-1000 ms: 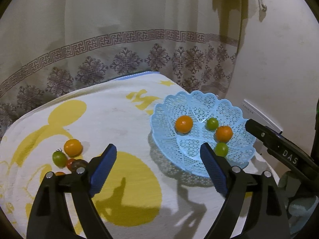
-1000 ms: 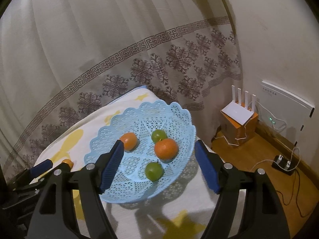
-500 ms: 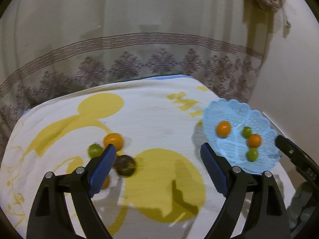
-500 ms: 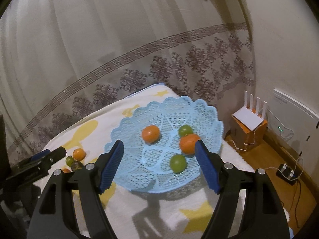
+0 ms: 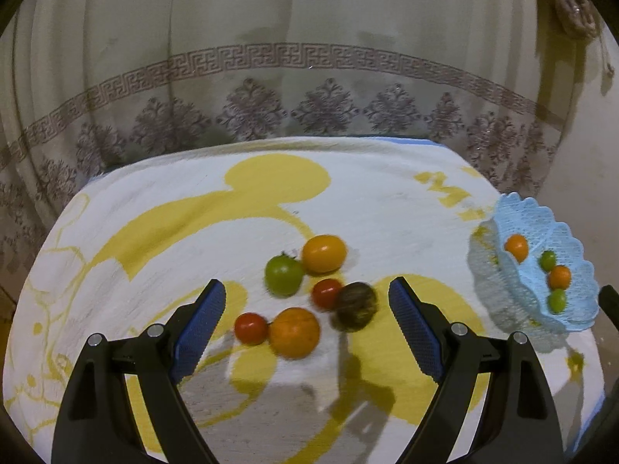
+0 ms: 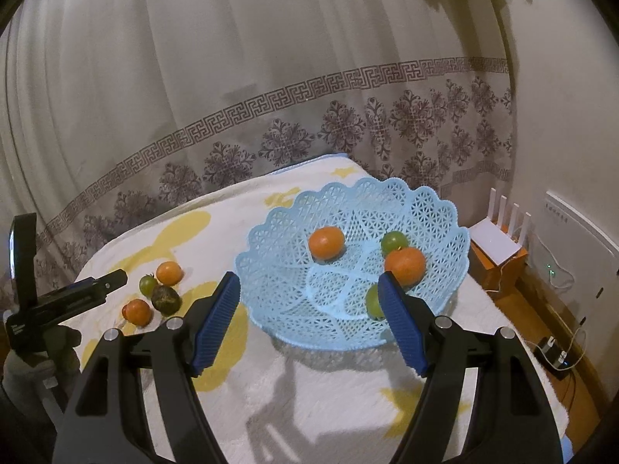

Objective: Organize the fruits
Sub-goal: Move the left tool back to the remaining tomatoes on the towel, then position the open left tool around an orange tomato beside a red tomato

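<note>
Left gripper hangs over the loose pile, jaws spread wide, nothing between the ribbed blue pads but air; no contact with any fruit. Under it, a soft white towel with big yellow cartoon shapes, nap slightly fuzzy. The pile, left to right: a small glossy red tomato touching a round orange; behind them a smooth green tomato with a little stalk, pressed against another orange; then a second red tomato right up against a dark, mottled brownish fruit, blurred at its edges. All six sit on the towel, well apart from the basket.

Far right of that view, the pale blue basket: plastic lattice, scalloped rim, shallow bowl shape, at the towel's right end.

Over to the right gripper: jaws also open, a bit narrower than the left's, empty, poised above the near rim of the basket, no contact that I can see. Inside the openwork, one orange sits alone left of centre; a green fruit touches a larger orange; another green one is half hidden behind the right pad. Behind everything, a pleated cream curtain with a brown key-pattern band.
</note>
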